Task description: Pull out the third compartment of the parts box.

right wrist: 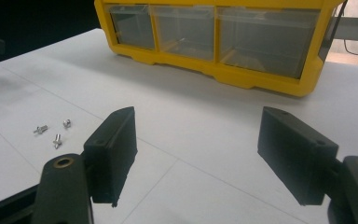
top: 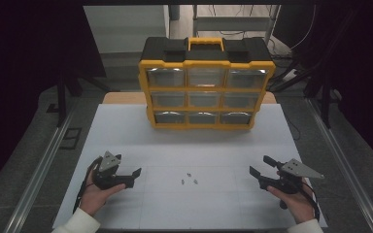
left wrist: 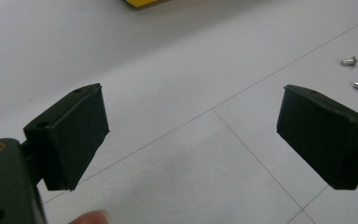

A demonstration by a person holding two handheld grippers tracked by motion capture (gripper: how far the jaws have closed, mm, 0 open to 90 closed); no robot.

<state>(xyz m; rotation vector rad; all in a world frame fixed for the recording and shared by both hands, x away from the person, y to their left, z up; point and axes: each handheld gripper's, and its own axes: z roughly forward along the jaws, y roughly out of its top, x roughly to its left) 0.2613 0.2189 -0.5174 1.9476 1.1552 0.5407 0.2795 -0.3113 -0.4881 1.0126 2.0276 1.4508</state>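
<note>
Both grippers held wide, nothing between the jaws.
The left gripper (top: 135,175) and right gripper (top: 256,175) are kept near; three small screws (top: 189,178) are seen between them, before the yellow drawer cabinet (top: 206,82) on the white table (top: 126,131).

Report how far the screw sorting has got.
Nothing looks done: three screws lie loose on the white table, and every drawer of the yellow organiser is shut. In hand: nothing; the left gripper and right gripper flank the screws, jaws open and empty. Left, probably: picking up the screws and stowing them in a drawer.
</note>
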